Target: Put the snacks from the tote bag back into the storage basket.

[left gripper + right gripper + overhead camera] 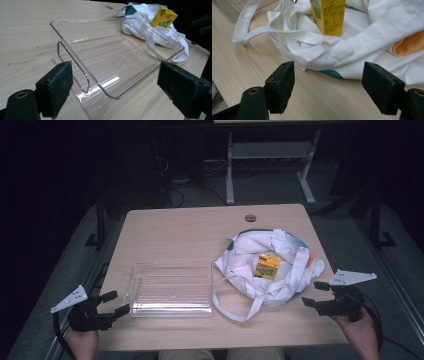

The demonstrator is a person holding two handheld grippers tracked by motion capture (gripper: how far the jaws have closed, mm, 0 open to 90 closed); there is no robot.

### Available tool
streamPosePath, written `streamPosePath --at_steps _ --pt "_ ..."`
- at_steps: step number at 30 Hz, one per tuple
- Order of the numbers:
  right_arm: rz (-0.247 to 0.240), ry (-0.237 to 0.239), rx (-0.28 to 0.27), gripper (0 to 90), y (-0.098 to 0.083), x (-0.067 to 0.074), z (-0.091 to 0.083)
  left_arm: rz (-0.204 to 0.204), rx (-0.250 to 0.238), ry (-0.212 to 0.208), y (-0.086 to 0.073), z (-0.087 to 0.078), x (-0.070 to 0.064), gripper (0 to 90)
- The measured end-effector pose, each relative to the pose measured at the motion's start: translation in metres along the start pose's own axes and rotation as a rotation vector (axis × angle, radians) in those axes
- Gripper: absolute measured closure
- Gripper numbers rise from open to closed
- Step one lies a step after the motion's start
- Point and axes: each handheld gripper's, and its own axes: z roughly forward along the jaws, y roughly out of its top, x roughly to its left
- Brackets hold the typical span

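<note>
1. One wooden table (165,230), pale and flat, under everything else. One small round hole (250,218) near its far edge.
2. One white cloth bag (260,257), crumpled and lying open on the right half of the table. Long white straps (235,307) spilling out toward the near edge. A bit of orange cloth (409,45) peeking out of the bag in the right gripper view, and a bit of green (332,73) under its near edge.
3. One clear plastic tray (170,290), flat on the left half of the table, just beside the bag's straps. Nothing inside. One clear handle loop (75,67) on the side nearest the left gripper.
4. One yellow juice box (267,265), sitting up in the middle of the open bag, resting on the white cloth. Green picture on its front.
5. Two grippers, one in each hand.
   - Left gripper (116,303) at the near left corner of the table, jaws wide apart, holding nothing. Pointed at the tray, just beside its near left corner. Tray corner lying between the two black pads (56,87) in the left gripper view, not touching.
   - Right gripper (315,294) at the near right edge of the table, jaws wide apart too, holding nothing. Near the bag's right side, not touching. Juice box straight ahead of the jaws, farther in, with folds of bag in between.
</note>
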Motion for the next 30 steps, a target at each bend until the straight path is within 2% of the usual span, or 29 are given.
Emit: streamPosePath --at_steps 2,4,10,12,21,26,30 --pt "0.000 0.001 0.001 25.6 0.001 0.000 0.000 0.002 0.002 0.001 0.000 0.000 0.000 12.8" --pt "-0.029 0.007 0.019 26.1 0.008 -0.001 -0.001 0.001 -0.002 0.003 0.000 -0.001 0.001 12.8" --pt "-0.053 0.016 0.054 26.1 0.019 -0.003 0.000 0.001 -0.002 0.002 0.000 -0.001 0.001 12.8" --pt "-0.043 0.027 0.060 25.9 0.022 -0.004 0.000 0.001 0.000 0.001 0.000 -0.001 0.001 12.7" --pt "-0.073 0.032 0.076 23.2 0.036 -0.004 0.002 0.000 0.000 0.003 -0.001 -0.001 0.001 12.7" --pt "-0.072 0.044 0.076 22.3 0.043 -0.004 0.005 -0.007 -0.003 0.003 -0.001 -0.001 0.001 12.8" --pt "-0.086 0.049 0.100 21.5 0.050 -0.005 0.008 -0.010 -0.004 0.004 -0.001 -0.001 0.001 12.7"
